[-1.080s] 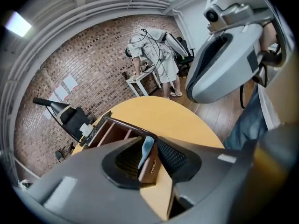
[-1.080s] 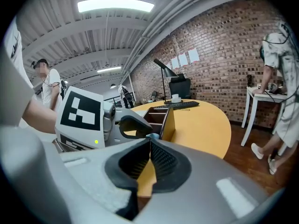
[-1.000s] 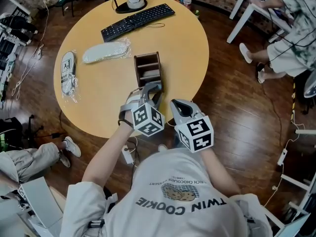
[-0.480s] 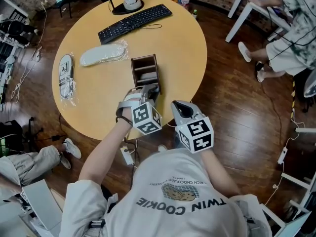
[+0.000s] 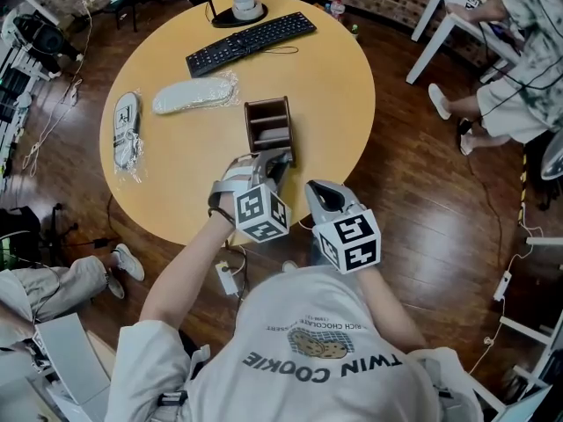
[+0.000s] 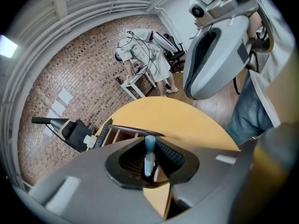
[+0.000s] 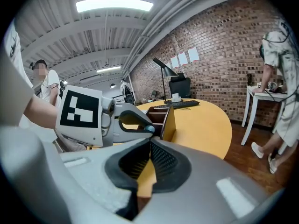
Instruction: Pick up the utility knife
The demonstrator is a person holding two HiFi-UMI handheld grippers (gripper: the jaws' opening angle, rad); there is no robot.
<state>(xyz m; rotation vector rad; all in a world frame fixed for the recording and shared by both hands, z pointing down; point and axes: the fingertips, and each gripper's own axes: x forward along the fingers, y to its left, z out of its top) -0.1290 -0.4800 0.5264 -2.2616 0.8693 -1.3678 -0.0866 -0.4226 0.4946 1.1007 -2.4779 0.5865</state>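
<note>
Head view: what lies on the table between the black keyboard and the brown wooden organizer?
In the head view, only bare table lies between the keyboard and the organizer, apart from the keyboard's thin cable by its near edge.

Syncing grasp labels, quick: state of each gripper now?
Left gripper: tongs closing around the utility knife, not clamped yet.
Right gripper: tongs shut, empty.

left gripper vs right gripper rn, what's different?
Jaws: the left gripper's are closing with the light blue utility knife between them. The right gripper's are together, with nothing between them.
Place: the left gripper's tips are at the near end of the wooden organizer. The right gripper sits back by the table edge, beside the left.
Shared: each carries a marker cube and points toward the table.
</note>
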